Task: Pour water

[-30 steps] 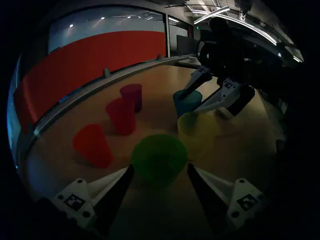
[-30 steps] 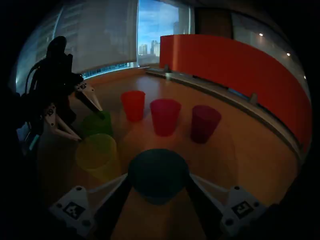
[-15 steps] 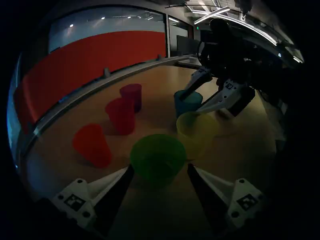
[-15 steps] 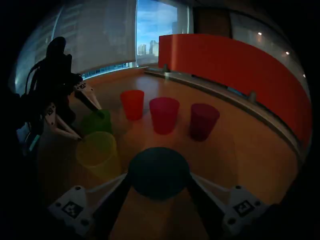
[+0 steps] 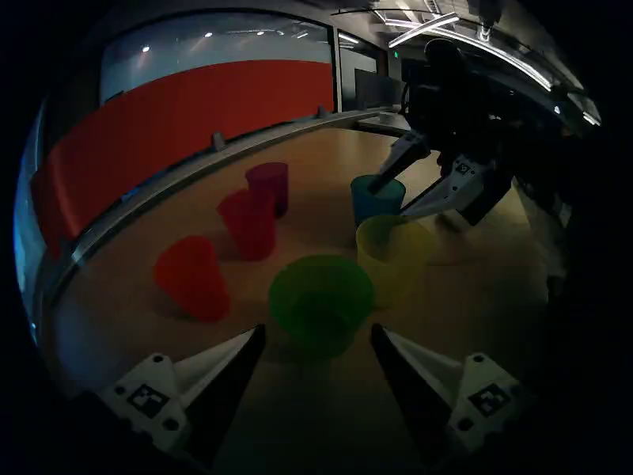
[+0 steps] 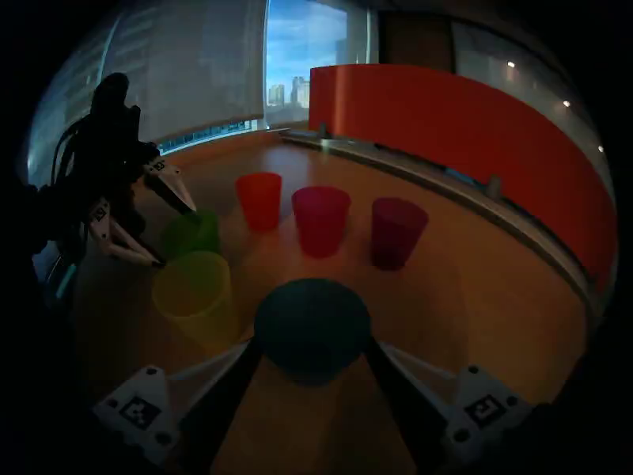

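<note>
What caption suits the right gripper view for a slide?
Right gripper flanks a teal cup on a wooden table, a yellow cup beside it.

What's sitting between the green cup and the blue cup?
The yellow cup stands between them: the green cup is nearer and the blue cup is farther back. That shows in the left gripper view.

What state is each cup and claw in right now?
Left claw: open.
Right claw: open.
Green cup: upright, between left claw's fingers.
Teal cup: upright, between right claw's fingers.
Yellow cup: upright, free.
Red cup: upright.
Crimson cup: upright.
Purple cup: upright.
Contents: too dark to tell.
</note>
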